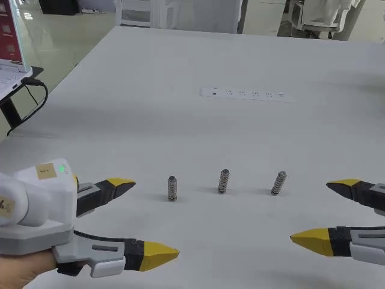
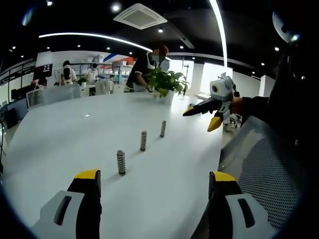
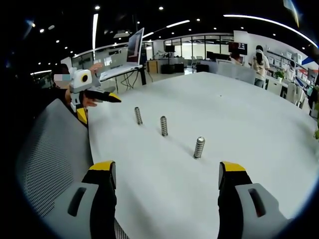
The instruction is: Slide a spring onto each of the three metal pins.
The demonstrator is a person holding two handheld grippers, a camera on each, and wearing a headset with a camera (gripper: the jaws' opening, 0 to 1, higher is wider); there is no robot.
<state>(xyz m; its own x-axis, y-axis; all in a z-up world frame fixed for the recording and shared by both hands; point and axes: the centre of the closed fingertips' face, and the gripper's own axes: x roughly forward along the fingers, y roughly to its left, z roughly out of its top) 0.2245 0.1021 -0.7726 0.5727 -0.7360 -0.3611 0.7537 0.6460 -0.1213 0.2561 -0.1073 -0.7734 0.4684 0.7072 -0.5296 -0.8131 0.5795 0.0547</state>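
White workbench, open-plan office behind it, bright ceiling lights.

Left gripper: jaws spread wide with nothing between them, held low over the near-left part of the bench, tips aimed at the row of pins. Right gripper: equally wide and empty, mirrored on the other flank. I hold both well apart from the row, one on each side. My reading is that this is a rest pose, kept clear so that no jaw knocks a pin.

Between the grippers, three pins stand upright in a line across the bench: left pin, middle pin, right pin. Each carries a spring, e.g., coiled round its shaft down to the table. A short smooth tip shows above the coil, clearest on the nearest pin in the right gripper view. They look slightly tilted, but the lens may account for that.

Judgement: all three pins look loaded, so the task appears complete. What remains is at most a check that each coil sits fully down.

Further out: power strip lies flat mid-bench, well beyond the row. Laptop sits on a stand off the left edge, with its cable looping down.
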